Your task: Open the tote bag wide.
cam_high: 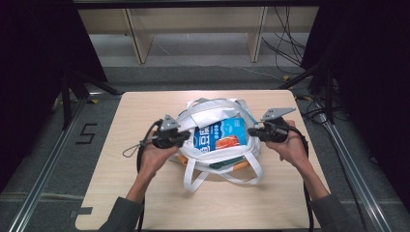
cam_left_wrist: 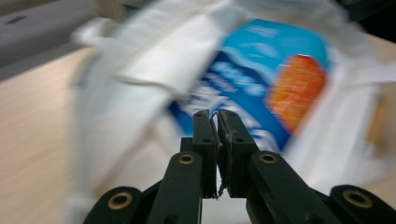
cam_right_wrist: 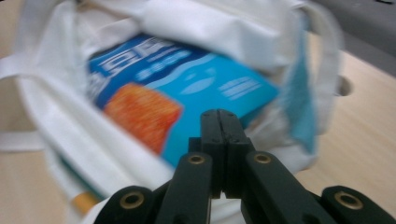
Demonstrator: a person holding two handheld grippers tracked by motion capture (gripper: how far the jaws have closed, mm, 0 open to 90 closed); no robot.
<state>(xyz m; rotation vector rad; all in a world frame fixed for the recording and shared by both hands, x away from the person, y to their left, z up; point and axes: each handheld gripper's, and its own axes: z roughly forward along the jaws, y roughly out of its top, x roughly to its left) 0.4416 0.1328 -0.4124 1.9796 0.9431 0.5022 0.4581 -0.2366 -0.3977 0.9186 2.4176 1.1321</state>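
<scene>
A white cloth tote bag [cam_high: 212, 113] lies on the wooden table with its mouth open and its straps [cam_high: 193, 176] trailing toward the near edge. Inside it sits a blue packet [cam_high: 220, 135] with an orange picture. My left gripper [cam_high: 186, 137] is at the bag's left rim, its jaws almost together with nothing clearly between them [cam_left_wrist: 215, 114]; the bag [cam_left_wrist: 154, 60] and packet [cam_left_wrist: 271, 70] blur just beyond. My right gripper [cam_high: 251, 131] is at the bag's right rim, jaws together [cam_right_wrist: 219, 114] in front of the packet [cam_right_wrist: 187, 102].
Bare tabletop [cam_high: 145, 193] surrounds the bag on all sides. A dark green and orange item [cam_high: 227, 166] pokes out under the bag's near edge. Beyond the far table edge are wooden shelf legs [cam_high: 140, 46] and loose cables [cam_high: 285, 43] on the floor.
</scene>
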